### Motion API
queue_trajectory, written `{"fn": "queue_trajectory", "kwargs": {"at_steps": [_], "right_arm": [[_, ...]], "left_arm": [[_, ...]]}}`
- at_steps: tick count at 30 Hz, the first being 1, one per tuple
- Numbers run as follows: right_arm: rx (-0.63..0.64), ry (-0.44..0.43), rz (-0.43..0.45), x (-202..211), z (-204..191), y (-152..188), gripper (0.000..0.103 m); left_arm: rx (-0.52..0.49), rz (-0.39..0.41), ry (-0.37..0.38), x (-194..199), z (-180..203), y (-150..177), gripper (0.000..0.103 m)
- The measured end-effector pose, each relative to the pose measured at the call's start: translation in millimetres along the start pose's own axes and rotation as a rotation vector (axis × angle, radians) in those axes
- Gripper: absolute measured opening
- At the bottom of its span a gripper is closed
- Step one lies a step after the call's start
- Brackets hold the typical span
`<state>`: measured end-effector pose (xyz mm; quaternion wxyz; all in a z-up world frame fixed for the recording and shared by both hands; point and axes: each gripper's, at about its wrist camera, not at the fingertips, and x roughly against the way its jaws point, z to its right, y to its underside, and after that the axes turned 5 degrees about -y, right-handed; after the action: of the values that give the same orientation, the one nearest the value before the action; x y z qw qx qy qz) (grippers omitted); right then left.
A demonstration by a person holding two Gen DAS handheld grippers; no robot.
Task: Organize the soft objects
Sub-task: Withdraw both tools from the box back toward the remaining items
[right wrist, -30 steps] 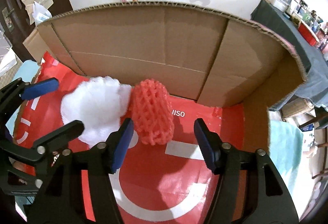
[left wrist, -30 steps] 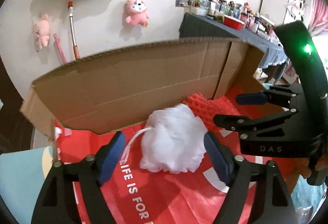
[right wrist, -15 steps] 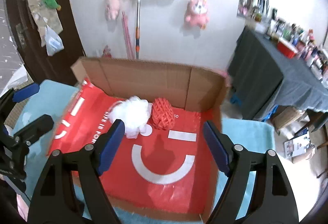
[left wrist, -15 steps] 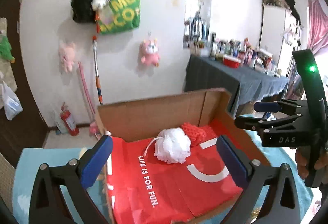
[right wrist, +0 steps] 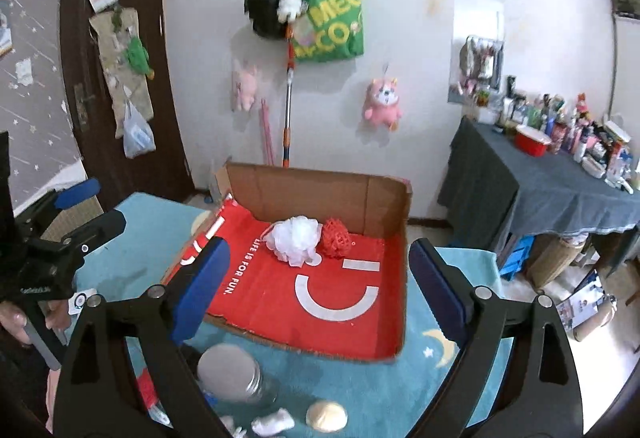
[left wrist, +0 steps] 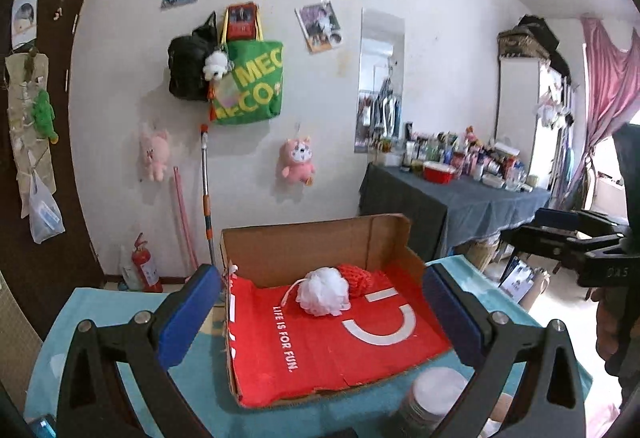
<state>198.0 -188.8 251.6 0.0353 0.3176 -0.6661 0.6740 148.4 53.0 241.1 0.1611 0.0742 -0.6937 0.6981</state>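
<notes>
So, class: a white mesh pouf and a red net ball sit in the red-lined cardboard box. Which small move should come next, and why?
Probably lower the right gripper, jaws opening with nothing between them, toward the small white soft lump on the teal cloth. The white mesh pouf and red net ball already lie in the red-lined cardboard box, while that lump lies outside it.

We're looking at a white wall where a green tote bag (left wrist: 250, 85) hangs beside a black bag (left wrist: 188, 71), two pink plush toys (left wrist: 298, 161) pinned lower, a mop handle (left wrist: 205, 181) leaning under them. Down left we spot a red fire extinguisher (left wrist: 143, 268); at right, a dark-clothed table (right wrist: 556, 189) crowded with bottles and a red bowl (right wrist: 532, 141)
</notes>
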Motion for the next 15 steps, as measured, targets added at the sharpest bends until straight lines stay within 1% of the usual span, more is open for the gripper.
{"fn": "queue_trajectory", "kwargs": {"at_steps": [3,4,5,7,9,12,15], "right_arm": [[0.026,0.033,0.076,38,-8,19,0.093],[0.04,0.05,0.098,47,-11,26,0.094],[0.053,0.065,0.124,58,-15,35,0.097],[0.065,0.082,0.171,78,-23,55,0.098],[0.071,0.099,0.201,92,-30,71,0.098],[0.085,0.129,0.232,109,-44,101,0.099],[0.07,0.139,0.25,119,-51,129,0.1]], "left_arm": [[0.017,0.042,0.001,26,5,14,0.103],[0.021,0.052,0.002,35,8,20,0.103],[0.024,0.059,0.007,42,10,25,0.103],[0.033,0.072,0.019,58,18,37,0.103],[0.026,0.092,0.014,75,29,51,0.103],[0.001,0.112,0.029,92,44,69,0.103],[0.01,0.112,0.028,105,56,90,0.103]]}}
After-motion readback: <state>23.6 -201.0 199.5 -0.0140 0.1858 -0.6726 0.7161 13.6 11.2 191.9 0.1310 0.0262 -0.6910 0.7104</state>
